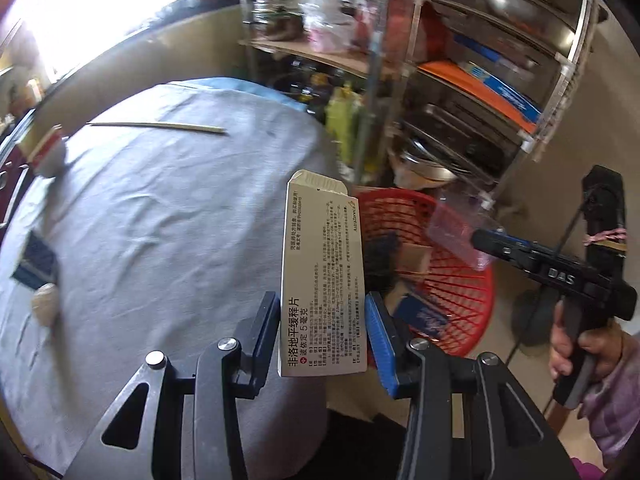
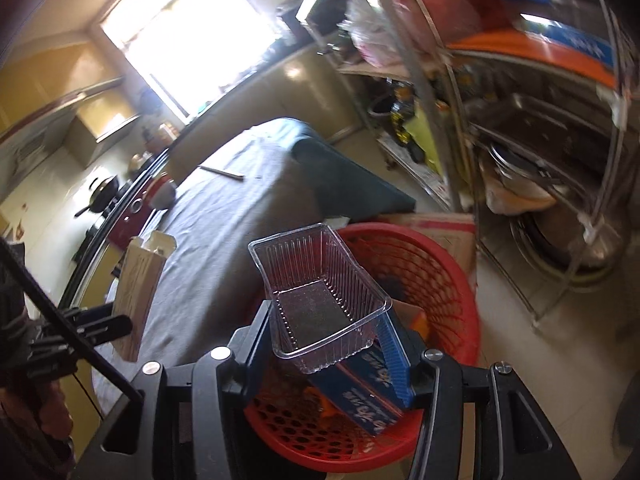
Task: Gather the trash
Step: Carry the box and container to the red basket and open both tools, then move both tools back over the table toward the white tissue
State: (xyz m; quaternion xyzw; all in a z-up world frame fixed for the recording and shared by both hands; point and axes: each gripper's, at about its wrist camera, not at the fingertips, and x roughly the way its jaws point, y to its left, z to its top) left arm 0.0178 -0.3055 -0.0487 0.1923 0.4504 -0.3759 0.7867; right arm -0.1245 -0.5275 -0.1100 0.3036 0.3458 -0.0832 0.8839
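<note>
Worktop [image 1: 160,220] at nine o'clock, basket [image 1: 460,312] on the floor at its three o'clock edge, shelf rack [image 1: 480,80] behind the basket at one o'clock, chopstick [image 1: 156,126] on the worktop's far side — eleven o'clock, boxes [image 2: 368,396] inside the basket.

The medicine box [image 1: 323,276] carries "非洛地平缓释片", "波依定 5毫克" and "AstraZeneca" along its edge; its smaller print is too fine to read. The right gripper [image 1: 476,238] bears "DAS" on its body. The blue box's [image 2: 370,384] white script is unreadable.

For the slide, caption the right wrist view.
Right gripper holds a clear plastic tray above the red basket.
</note>
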